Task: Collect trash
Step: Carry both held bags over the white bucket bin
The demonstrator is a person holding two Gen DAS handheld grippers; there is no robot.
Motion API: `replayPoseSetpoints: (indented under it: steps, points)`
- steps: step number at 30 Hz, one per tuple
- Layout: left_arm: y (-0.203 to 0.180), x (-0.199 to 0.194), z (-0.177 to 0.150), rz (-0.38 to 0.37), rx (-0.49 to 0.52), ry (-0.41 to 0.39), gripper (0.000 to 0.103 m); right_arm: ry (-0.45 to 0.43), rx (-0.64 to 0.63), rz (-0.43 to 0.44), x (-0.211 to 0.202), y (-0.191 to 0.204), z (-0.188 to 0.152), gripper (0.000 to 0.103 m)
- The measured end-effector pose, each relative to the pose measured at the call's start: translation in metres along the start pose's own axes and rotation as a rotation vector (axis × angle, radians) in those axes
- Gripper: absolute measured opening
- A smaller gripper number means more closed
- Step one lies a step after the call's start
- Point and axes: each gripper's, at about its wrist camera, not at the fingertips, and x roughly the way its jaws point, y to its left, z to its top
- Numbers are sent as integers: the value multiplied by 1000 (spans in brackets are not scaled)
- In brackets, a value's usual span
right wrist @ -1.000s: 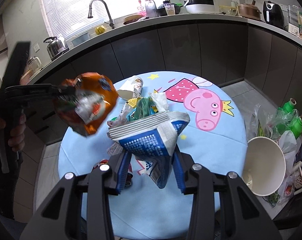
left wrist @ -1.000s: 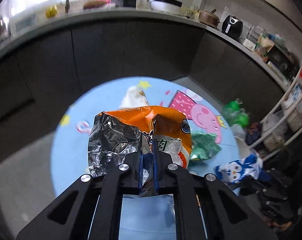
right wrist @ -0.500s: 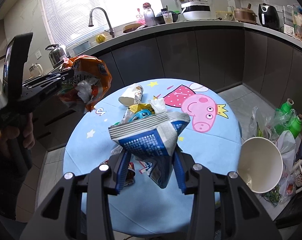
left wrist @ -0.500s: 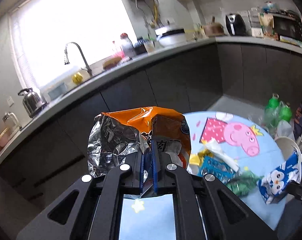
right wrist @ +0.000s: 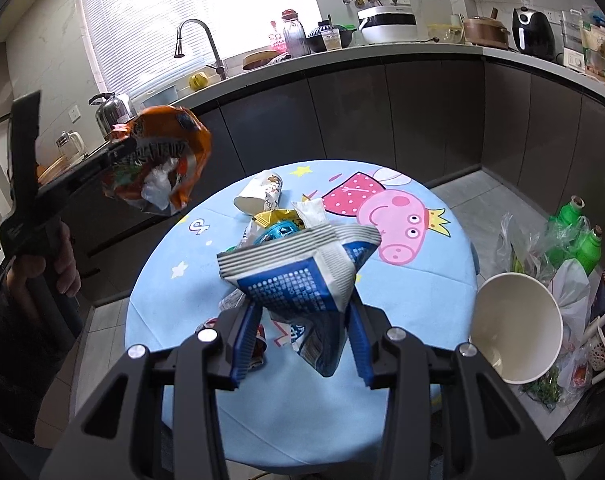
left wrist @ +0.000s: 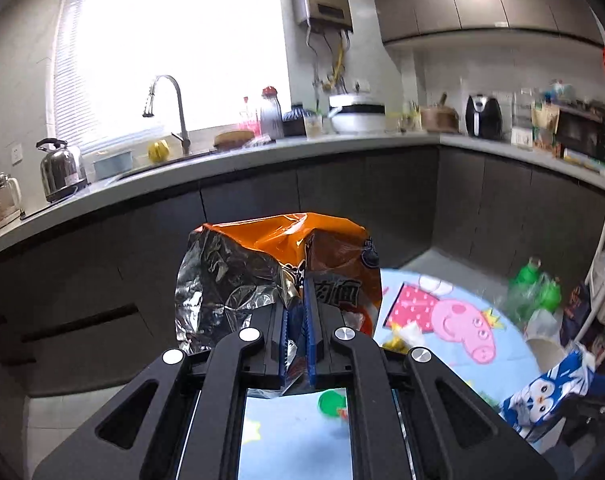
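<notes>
A blue-and-white bag (right wrist: 302, 280) is clamped in the right gripper (right wrist: 302, 344) above the round table (right wrist: 402, 312). Farther left, an orange bag (left wrist: 302, 264) is pinched high by the nearly closed left gripper (left wrist: 298, 336).

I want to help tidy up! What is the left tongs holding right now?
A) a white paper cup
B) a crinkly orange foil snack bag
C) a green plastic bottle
B: the left tongs are shut on the crinkly orange foil snack bag, lifted off the round blue cartoon table.
</notes>
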Motion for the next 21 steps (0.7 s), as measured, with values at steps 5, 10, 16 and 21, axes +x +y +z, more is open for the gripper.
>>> replayPoseSetpoints:
  steps: [5,10,16,21]
  points:
    - [-8,0,-7,5,29,-21,7,-3,-1,1,-1,2,1,42]
    - [-2,4,4,-2,-11,-38,7,-7,-8,-3,-3,4,1,42]
    - [-6,11,12,-71,-63,18,7,-13,2,-7,-3,1,1,42]
    - [-13,6,28,-234,-161,102,7,-50,15,-10,-15,-6,7,42]
